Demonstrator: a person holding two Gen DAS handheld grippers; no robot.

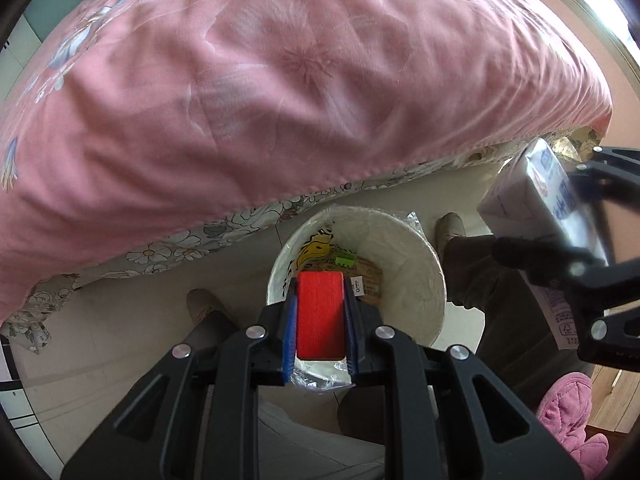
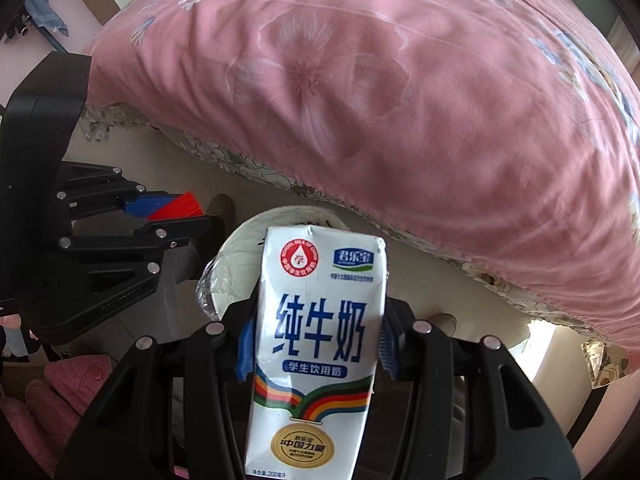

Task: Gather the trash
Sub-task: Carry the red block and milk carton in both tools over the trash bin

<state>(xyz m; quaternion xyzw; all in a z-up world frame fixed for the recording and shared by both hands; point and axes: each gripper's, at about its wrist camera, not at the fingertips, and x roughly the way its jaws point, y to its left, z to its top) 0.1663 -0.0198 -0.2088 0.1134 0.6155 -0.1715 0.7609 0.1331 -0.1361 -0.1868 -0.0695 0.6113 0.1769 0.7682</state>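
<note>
My left gripper (image 1: 320,316) is shut on a flat red block (image 1: 320,314) and points down over a white lined trash bin (image 1: 404,240). The bin holds cardboard, a green piece (image 1: 345,261) and a yellow printed wrapper (image 1: 316,246). My right gripper (image 2: 318,340) is shut on a white milk carton (image 2: 320,336) with blue lettering, held above the bin's rim (image 2: 240,236). In the left wrist view the carton (image 1: 532,196) and the right gripper (image 1: 568,232) hang at the right. In the right wrist view the left gripper (image 2: 168,208) with the red block (image 2: 180,205) hangs at the left.
A bed with a pink floral quilt (image 1: 280,80) overhangs just behind the bin. A person's shoes (image 1: 204,304) and dark trouser legs (image 1: 480,268) stand on either side of the bin on the pale floor. Pink fluffy cloth (image 1: 568,412) lies at the lower right.
</note>
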